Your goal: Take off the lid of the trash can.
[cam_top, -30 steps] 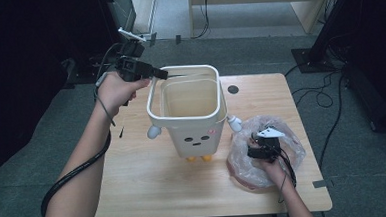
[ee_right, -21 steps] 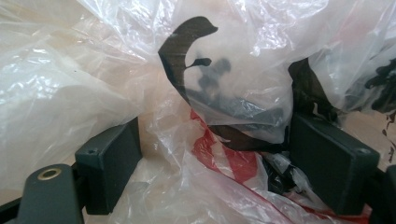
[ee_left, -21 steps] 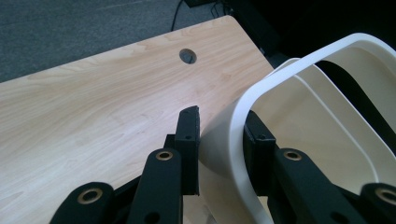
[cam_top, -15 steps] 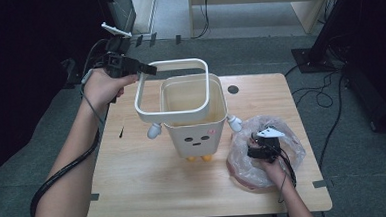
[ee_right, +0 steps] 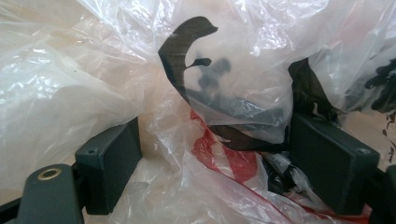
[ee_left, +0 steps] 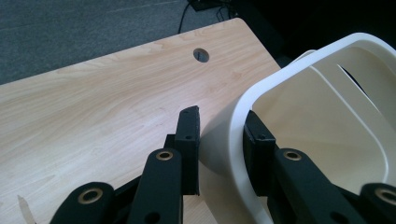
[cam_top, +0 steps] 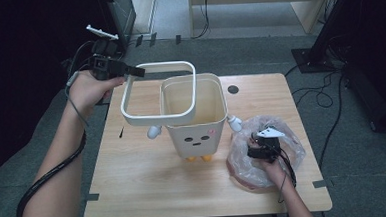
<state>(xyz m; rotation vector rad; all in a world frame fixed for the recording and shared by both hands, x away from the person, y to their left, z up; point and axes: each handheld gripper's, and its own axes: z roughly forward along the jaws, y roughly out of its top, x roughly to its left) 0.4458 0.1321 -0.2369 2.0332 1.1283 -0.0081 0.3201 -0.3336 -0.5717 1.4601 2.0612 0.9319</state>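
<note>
Inside the plastic bag [ee_right: 196, 93], its contents blurred, the right hand-held gripper [ee_right: 215, 154] gapes wide.

Wooden table [cam_top: 135, 191] with round hole [cam_top: 233, 89], grey carpet floor [cam_top: 258, 55], cables [cam_top: 325, 94]

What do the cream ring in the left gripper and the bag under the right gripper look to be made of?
Ring: probably rigid moulded plastic, smooth and matte to satin; it holds its shape lifted off the bin, clamped by the left gripper.
Bag: thin, clear plastic film, glossy and crinkled, printed black and red, bunched between the right gripper's spread jaws.
</note>
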